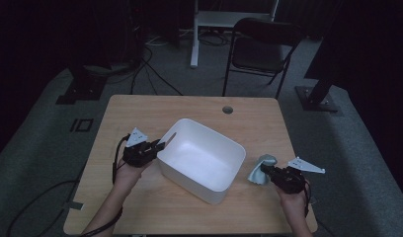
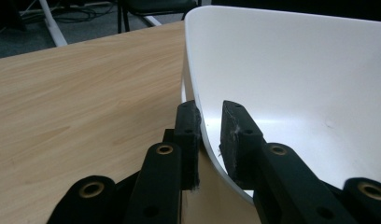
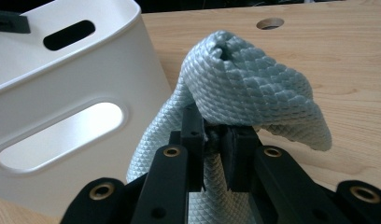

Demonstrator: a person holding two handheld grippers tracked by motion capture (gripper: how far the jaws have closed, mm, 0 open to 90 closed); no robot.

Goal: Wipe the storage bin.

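Observation:
A white plastic tub [image 1: 199,153] with slot handles sits askew on the middle of the wooden table [image 1: 140,113]. My left gripper [image 1: 161,145] is at its left corner. In the left gripper view the jaws [image 2: 209,128] straddle the tub's thin rim [image 2: 291,79], one pad outside and one inside, closed down on it. My right gripper [image 1: 264,170] is to the right of the tub, shut on a pale blue textured cloth [image 1: 256,174]. The cloth [image 3: 254,88] bunches up over the jaws [image 3: 212,135], beside the tub's wall [image 3: 86,70].
A round cable hole [image 1: 227,109] lies in the table's far side. A black folding chair [image 1: 261,44] and a white stand leg [image 1: 194,34] are on the floor beyond. Bare wood lies in front of the tub and along the left edge.

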